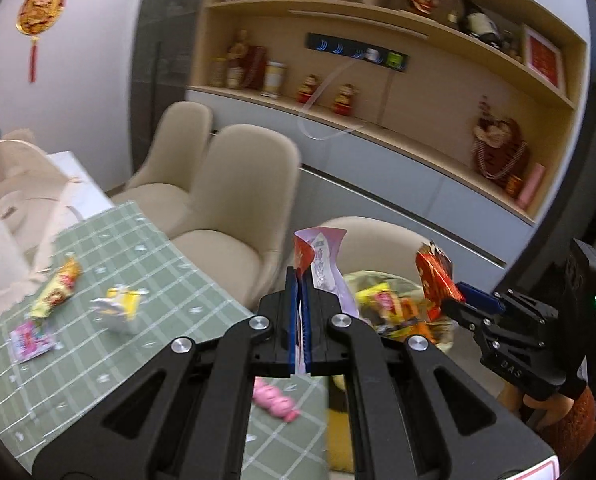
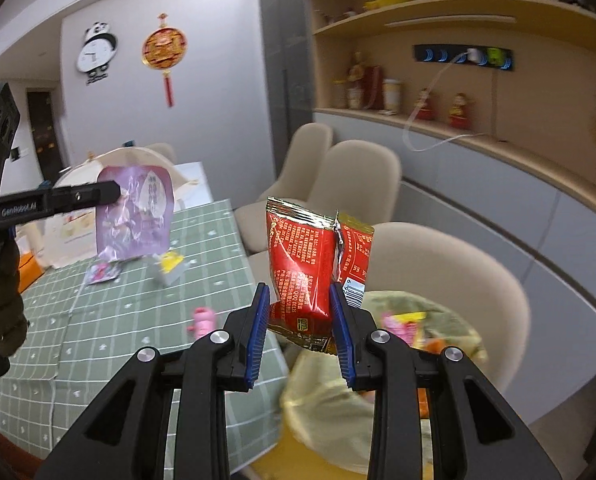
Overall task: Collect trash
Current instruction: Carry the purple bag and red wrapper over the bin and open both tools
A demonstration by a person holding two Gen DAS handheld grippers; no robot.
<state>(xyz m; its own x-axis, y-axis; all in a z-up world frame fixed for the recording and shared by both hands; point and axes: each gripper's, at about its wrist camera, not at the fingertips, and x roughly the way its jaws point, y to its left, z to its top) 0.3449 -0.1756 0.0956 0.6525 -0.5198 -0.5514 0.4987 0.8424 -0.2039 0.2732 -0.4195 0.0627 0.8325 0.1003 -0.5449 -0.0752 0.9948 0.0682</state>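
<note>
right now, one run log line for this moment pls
left gripper: shut on purple wrapper | right gripper: shut on red packet | both above trash bag | table: wrappers remain

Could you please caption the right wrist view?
Right hand-held gripper grips a torn red foil wrapper above a trash-filled yellow bag.
</note>
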